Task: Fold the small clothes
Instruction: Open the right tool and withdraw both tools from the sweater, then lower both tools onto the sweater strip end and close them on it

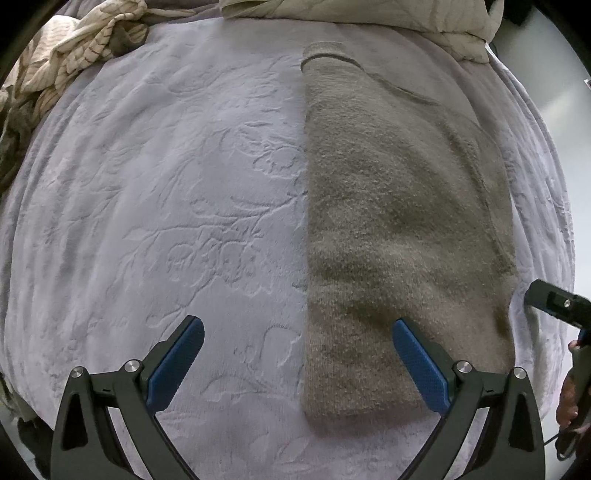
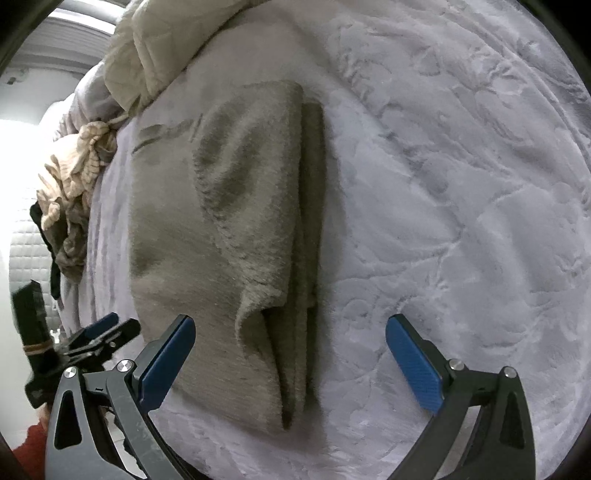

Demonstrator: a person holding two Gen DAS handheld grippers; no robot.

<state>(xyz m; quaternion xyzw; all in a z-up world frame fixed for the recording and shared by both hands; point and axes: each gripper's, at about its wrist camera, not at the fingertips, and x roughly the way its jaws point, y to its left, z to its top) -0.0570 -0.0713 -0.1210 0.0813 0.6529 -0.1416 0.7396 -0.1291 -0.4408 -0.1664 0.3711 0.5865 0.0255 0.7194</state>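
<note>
A grey-brown knitted sweater (image 1: 391,221) lies folded lengthwise in a long strip on the pale embossed bedspread (image 1: 166,203). My left gripper (image 1: 295,328) is open just above its near end, with the right blue finger (image 1: 421,365) over the knit and the left finger over the bedspread. In the right wrist view the sweater (image 2: 236,229) shows stacked layers along its right edge and a sleeve flap on top. My right gripper (image 2: 290,326) hangs open over that near end, holding nothing. The right gripper's body (image 1: 557,306) shows at the left view's right edge.
A crumpled cream patterned cloth (image 1: 74,48) lies at the far left, and a beige quilt (image 1: 369,11) along the far edge. In the right wrist view the cloth pile (image 2: 70,192) sits left, near the other gripper (image 2: 99,336). The bed's edge drops to floor at right (image 1: 546,74).
</note>
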